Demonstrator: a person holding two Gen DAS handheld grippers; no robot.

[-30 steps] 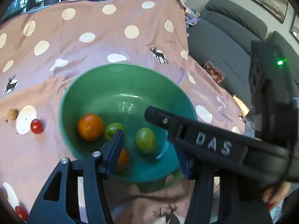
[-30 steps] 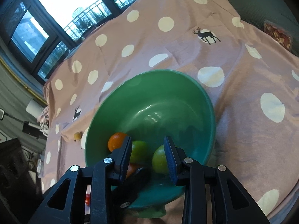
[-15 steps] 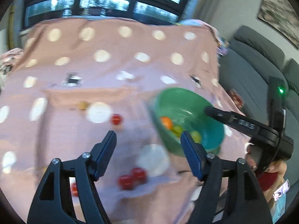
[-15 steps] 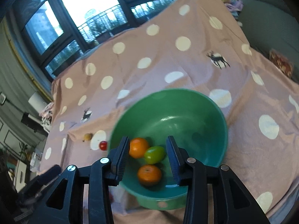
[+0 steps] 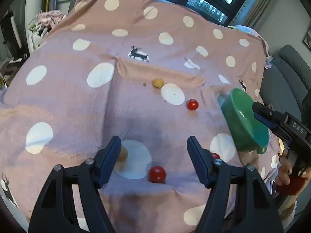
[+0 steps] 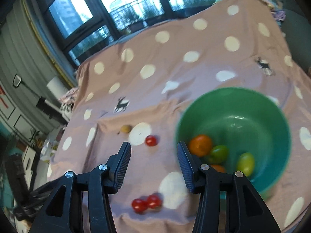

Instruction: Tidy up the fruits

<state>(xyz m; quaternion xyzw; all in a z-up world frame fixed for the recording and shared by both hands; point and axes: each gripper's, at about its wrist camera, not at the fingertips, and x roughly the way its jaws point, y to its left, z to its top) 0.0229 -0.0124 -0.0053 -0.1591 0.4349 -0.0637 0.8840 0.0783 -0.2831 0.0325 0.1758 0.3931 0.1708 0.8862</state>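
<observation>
Left gripper (image 5: 153, 161) spread, nothing gripped, closing slightly. Small round red cherry tomato (image 5: 157, 174) seen just below jaw gap on pink dotted cloth (image 5: 77, 97). Judged light, smooth, easily squashed; to be pinched gently across middle. Green plastic bowl (image 5: 243, 116) seen far right. Right gripper (image 6: 153, 163) opening, empty.

Looks like somebody's living room in an apartment. There's a grey sofa (image 5: 285, 71), big windows (image 6: 124, 3) looking out on buildings, and a polka-dot deer cloth (image 5: 136, 101) thrown over the surface.
</observation>
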